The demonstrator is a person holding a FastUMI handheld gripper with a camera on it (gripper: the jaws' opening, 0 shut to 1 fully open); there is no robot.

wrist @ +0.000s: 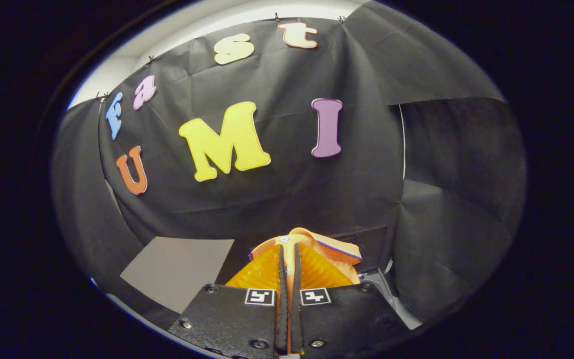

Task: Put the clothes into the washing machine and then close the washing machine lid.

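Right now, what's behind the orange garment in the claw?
The claw is shut on the orange cloth garment with a blue edge. Behind it hangs the booth's black cloth wall; a grey flat panel lies beside it. The garment covers whatever is directly beneath.

Black cloth hangs as the booth's wall, creased and pinned along its top edge. A grey panel lies low against it. White wall shows above.
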